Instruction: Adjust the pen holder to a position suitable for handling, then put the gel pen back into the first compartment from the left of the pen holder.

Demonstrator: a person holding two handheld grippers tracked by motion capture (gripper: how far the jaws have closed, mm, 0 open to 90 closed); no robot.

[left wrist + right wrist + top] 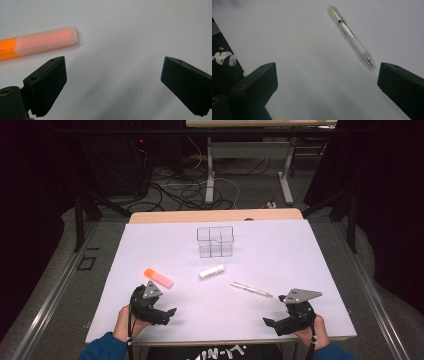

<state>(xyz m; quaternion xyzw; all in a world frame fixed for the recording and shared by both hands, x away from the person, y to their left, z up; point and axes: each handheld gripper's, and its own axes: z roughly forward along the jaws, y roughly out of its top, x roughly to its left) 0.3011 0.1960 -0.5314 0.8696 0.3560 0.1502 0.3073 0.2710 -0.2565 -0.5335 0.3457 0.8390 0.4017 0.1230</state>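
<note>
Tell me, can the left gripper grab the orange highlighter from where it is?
Probably yes. The left gripper sits close to the orange highlighter, its fingers are wide apart with nothing between them, and only bare table lies on the way.

The left gripper (167, 314) rests on the table (300, 250) near its front edge, at the left. The highlighter (158, 277) lies just beyond it, apart from its wide-set jaws; in the left gripper view the highlighter (37, 43) lies ahead and left of them. The right gripper (272, 323) sits at the front right. The pen (251, 289) lies beyond it toward the middle. The eraser (211, 271) lies between highlighter and pen, farther back. The divided box (215, 241) stands behind the eraser, well apart from both grippers.
</note>
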